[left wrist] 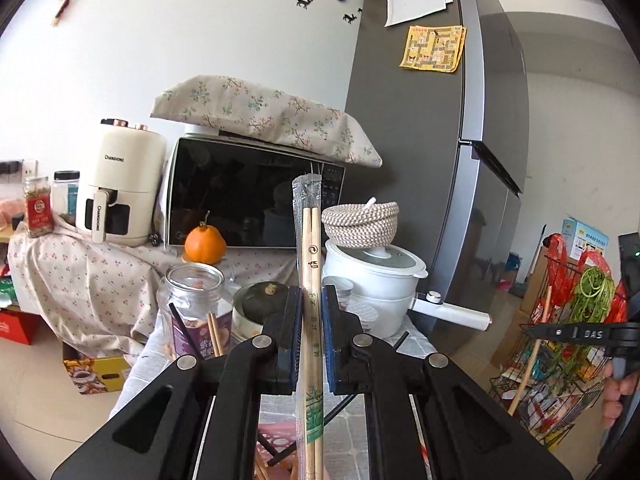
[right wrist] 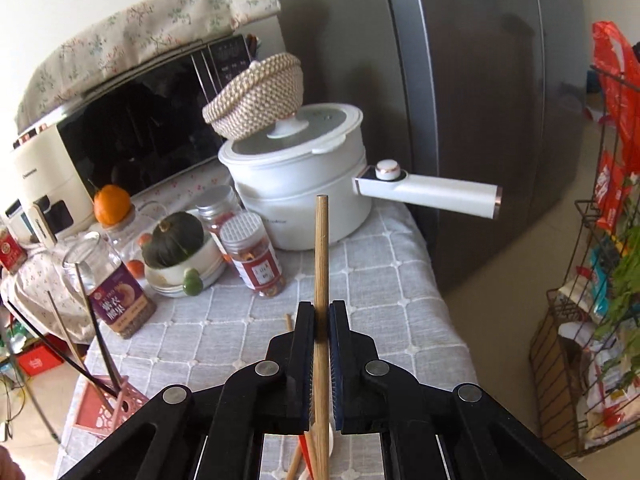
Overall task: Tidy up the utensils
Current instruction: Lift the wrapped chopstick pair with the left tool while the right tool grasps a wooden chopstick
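My left claw (left wrist: 313, 300) grips a wrapped pair of chopsticks (left wrist: 310, 248) that stands upright between its pads, in front of the microwave (left wrist: 248, 196). My right claw (right wrist: 321, 316) is clenched on a single wooden chopstick (right wrist: 321, 248), raised above the grey checked surface (right wrist: 360, 280), near the white pot (right wrist: 304, 184). At the near left a pink holder (right wrist: 116, 408) carries more sticks.

Right claw (right wrist: 321, 312) clamped on an upright wooden chopstick (right wrist: 321, 264) above the grey-clothed table (right wrist: 384, 280).
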### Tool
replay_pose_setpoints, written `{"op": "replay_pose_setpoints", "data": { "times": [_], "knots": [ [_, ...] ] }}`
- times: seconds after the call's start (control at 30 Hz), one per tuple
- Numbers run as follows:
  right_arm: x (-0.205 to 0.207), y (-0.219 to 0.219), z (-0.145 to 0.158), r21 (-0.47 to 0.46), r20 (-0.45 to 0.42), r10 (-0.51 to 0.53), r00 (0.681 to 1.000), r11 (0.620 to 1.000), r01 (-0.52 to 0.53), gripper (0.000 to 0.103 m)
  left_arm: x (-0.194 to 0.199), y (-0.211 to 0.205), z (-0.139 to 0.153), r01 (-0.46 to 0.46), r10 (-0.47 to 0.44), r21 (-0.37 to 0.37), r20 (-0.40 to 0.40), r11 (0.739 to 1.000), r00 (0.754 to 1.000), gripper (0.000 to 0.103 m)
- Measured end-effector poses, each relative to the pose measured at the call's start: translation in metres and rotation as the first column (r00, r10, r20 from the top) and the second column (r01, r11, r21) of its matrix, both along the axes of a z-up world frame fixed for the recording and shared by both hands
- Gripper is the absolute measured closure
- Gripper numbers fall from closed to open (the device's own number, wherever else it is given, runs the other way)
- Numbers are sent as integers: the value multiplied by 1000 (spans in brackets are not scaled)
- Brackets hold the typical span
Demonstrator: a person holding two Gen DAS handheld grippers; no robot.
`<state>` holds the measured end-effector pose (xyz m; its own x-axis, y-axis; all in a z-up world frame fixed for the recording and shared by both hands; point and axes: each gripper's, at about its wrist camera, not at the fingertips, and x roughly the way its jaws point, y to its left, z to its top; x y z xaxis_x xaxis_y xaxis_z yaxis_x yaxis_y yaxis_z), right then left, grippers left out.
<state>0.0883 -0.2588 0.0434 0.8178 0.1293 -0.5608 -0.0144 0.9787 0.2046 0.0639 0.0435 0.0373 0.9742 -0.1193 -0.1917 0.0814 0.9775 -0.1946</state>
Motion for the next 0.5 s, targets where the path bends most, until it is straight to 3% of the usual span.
{"op": "replay_pose_setpoints", "data": {
  "times": [0.3, 0.5],
  "knots": [
    [-27, 1, 18, 99, 67, 23, 997, 995, -30, 98, 37, -8, -29, -123, 123, 34, -4, 992, 992, 93],
    [-31, 16, 22, 101, 87, 70, 994, 992, -78, 98, 50, -13, -50, -138, 141, 69, -50, 988, 989, 93]
  ]
}}
